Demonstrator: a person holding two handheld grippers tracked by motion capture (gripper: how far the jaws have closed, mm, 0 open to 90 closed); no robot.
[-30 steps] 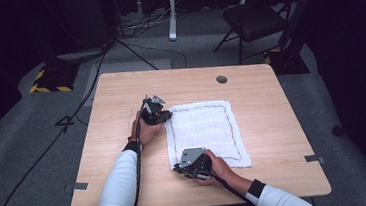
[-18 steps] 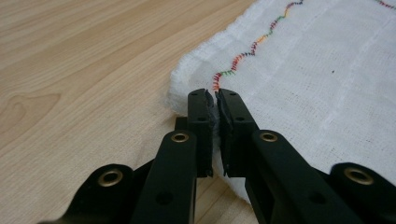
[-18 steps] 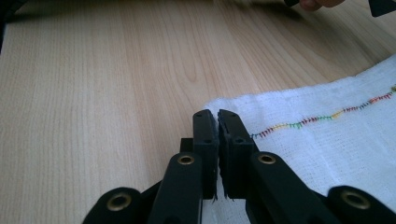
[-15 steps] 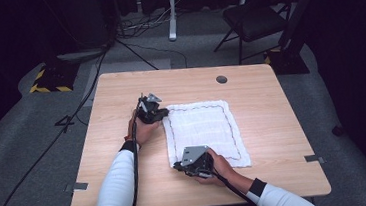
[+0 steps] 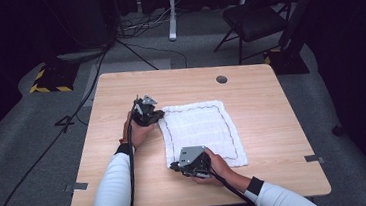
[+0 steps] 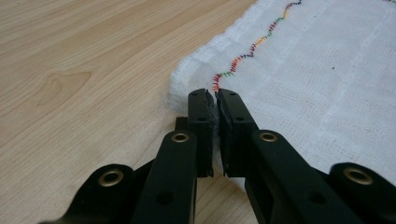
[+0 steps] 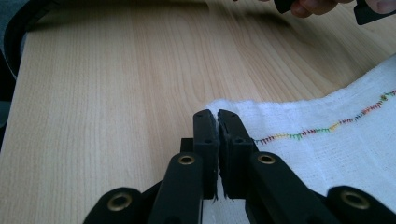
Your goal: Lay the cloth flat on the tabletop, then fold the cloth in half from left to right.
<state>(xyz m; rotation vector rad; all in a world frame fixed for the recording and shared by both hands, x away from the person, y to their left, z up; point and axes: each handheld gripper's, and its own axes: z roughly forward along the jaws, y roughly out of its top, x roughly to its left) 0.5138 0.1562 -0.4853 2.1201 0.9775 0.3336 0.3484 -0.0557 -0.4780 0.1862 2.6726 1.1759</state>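
text: none legible | labels: none | numbers: none | signs: none (yellow-black hazard stripes at ten o'clock carry no words)

Woven cloth, matt wood table

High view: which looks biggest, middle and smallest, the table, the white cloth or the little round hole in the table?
1. The table looks biggest.
2. The white cloth lies on it and covers only its middle part.
3. The round hole near the far edge looks smallest by far.
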